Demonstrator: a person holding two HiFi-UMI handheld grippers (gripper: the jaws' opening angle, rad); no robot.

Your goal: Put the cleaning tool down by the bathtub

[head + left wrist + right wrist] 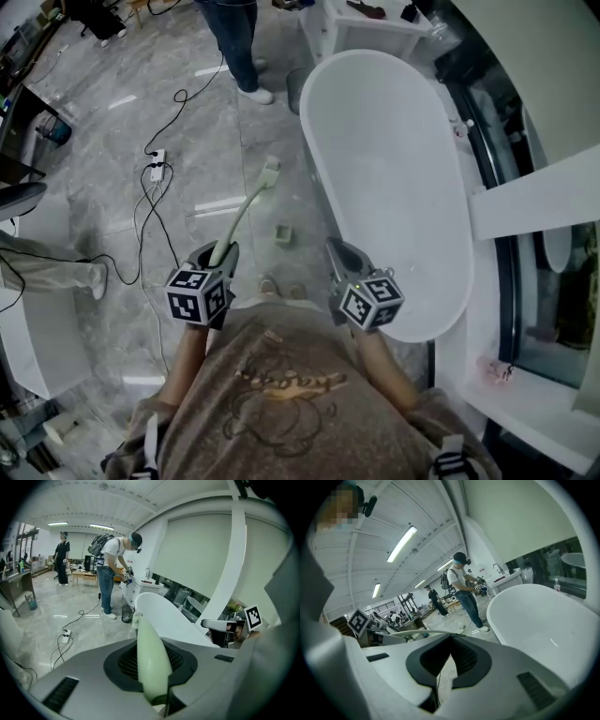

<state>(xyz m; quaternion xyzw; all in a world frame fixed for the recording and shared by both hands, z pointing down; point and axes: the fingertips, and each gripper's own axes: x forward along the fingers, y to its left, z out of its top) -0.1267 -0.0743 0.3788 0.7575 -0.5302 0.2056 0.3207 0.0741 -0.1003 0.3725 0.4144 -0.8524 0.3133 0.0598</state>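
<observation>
The left gripper (217, 255) has its jaws clamped, partly open, on the handle of the cleaning tool (246, 211). This is a pale green long-handled brush, and its head points away to the far side. The tool is held above the grey marble floor (103, 159), just left of the white bathtub (384, 178). The right gripper (339, 258) hangs by the tub's near left rim, jaw tips together with nothing between them. A person (234, 37) stands near the tub's far end.

head cam steep down; l+r gripper cams close behind jaws, facing fwd; all share bathtub (394, 187).
</observation>
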